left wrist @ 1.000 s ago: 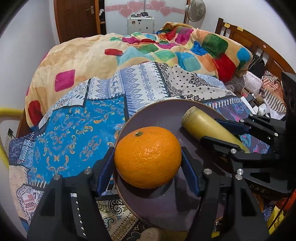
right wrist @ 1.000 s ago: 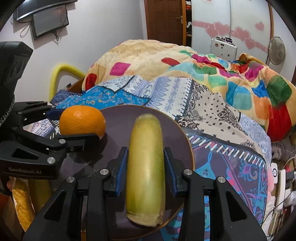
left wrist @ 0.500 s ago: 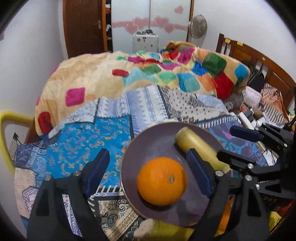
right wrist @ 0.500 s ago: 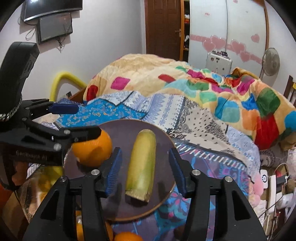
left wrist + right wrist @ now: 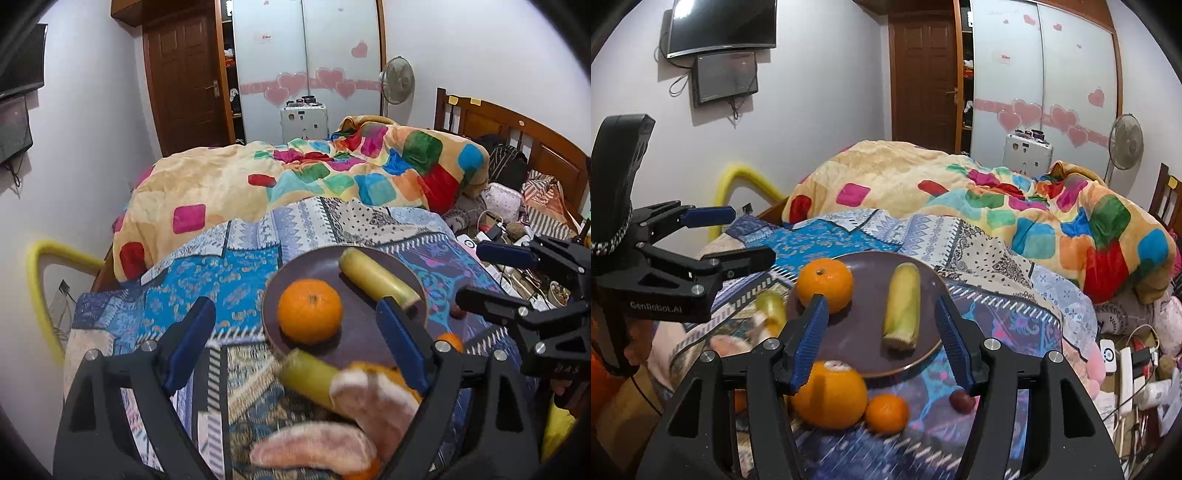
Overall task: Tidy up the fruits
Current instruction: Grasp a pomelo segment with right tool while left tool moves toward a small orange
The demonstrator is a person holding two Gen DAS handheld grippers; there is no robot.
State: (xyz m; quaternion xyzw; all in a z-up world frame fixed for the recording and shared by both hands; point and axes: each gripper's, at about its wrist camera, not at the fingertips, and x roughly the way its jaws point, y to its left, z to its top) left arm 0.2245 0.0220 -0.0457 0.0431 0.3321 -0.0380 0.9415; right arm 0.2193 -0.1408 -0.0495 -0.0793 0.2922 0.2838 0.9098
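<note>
Both the left gripper (image 5: 295, 332) and right gripper (image 5: 881, 336) hang wide open and empty, with loose oranges (image 5: 829, 395) at lower centre, nearest the right gripper, beside the plate (image 5: 849, 332)

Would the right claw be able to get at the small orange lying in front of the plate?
Probably yes: the right claw is open and empty, and the small orange lies uncovered below it beside the big orange.

Both cameras sit just behind their own fingers, looking down across the bed toward the wardrobe. The left one looks from the left, the right one from the right. Both see the plate (image 5: 369, 334) (image 5: 849, 343) close up.
</note>
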